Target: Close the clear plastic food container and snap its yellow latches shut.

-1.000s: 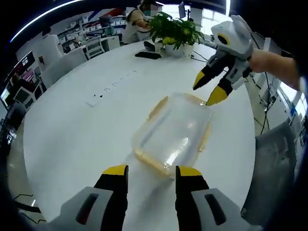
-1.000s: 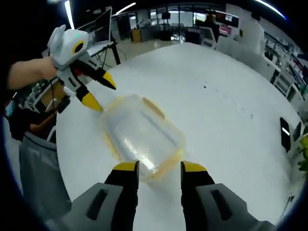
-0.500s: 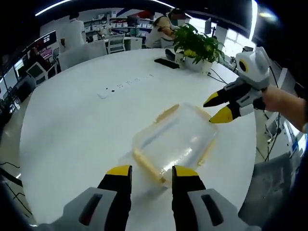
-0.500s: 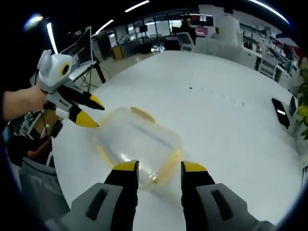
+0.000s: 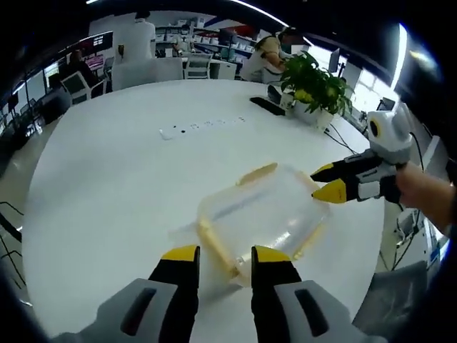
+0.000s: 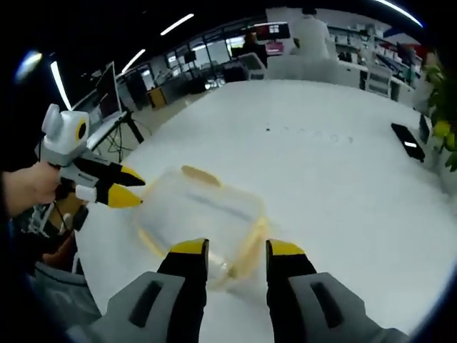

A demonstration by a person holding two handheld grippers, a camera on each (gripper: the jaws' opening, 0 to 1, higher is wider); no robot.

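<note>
The clear plastic food container (image 5: 263, 218) lies on the white round tabletop (image 5: 107, 186), toward the near edge where the person stands, with its lid resting on top. Its yellow latches (image 5: 257, 174) stick out from the sides; one shows along the far long side and another (image 5: 216, 245) along the near side in the left gripper view. In the right gripper view the same container (image 6: 196, 214) sits just ahead of that view's own jaws, a yellow latch (image 6: 200, 176) on its far side.

The left claw (image 5: 220, 254) stands open, its yellow-tipped jaws apart at the near rim of the container, holding nothing. In the right gripper view this claw (image 6: 127, 187) comes in from the left, a hand (image 6: 28, 188) behind it, its tips just beside the container's left end.

The right claw (image 6: 232, 249) is open too, jaws spread over the near edge of the container, gripping nothing. In the left gripper view it (image 5: 323, 182) comes in from the right, tips just beside the container's right corner.

Farther across the tabletop lie a row of small dark marks (image 5: 207, 125), a dark phone (image 5: 268, 106) and a potted green plant (image 5: 314, 82) near the far edge.
</note>
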